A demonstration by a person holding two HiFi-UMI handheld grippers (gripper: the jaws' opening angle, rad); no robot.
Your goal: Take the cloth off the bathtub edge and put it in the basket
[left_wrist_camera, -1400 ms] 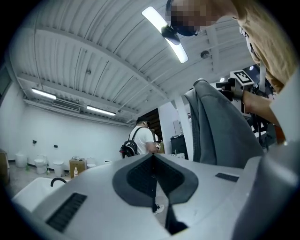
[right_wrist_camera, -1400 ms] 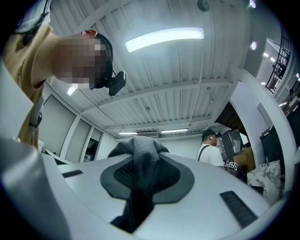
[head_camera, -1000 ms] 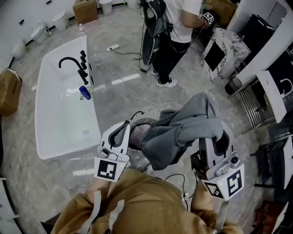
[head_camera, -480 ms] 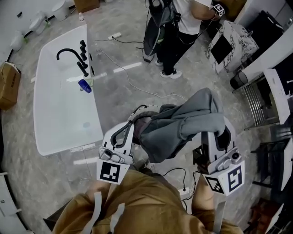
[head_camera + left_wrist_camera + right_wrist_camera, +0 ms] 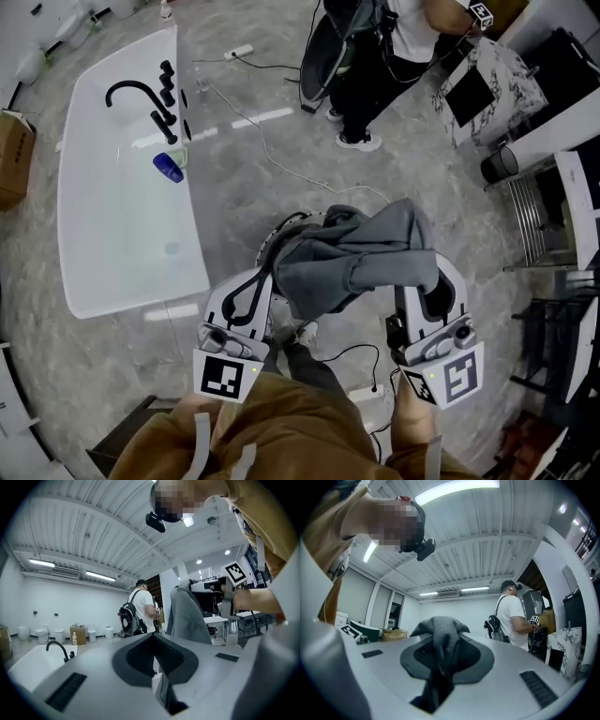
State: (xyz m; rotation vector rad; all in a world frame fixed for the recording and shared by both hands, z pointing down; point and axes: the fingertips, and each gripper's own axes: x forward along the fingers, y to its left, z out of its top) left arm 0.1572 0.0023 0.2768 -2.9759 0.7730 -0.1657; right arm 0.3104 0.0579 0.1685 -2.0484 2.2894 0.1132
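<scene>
One cloth [image 5: 361,262], pinched in our right gripper [image 5: 433,292] jaws above the basket [image 5: 274,242]; left gripper [image 5: 251,286] jaws closed, empty. Released off-centre, we fear it spills over the rim.

Setting: a large indoor hall fitted out as a bathroom mock-up, not a home. Evidence: ribbed metal ceiling [image 5: 93,536] with strip lights [image 5: 100,576] and plain white walls. A freestanding white bathtub [image 5: 122,216] with a black faucet [image 5: 131,94] stands on polished grey floor at 10 o'clock. Cardboard box [image 5: 11,159] at 9 o'clock, power strip [image 5: 239,50] with loose cable at 11 o'clock, second person [image 5: 375,56] wearing a backpack at 1 o'clock.
</scene>
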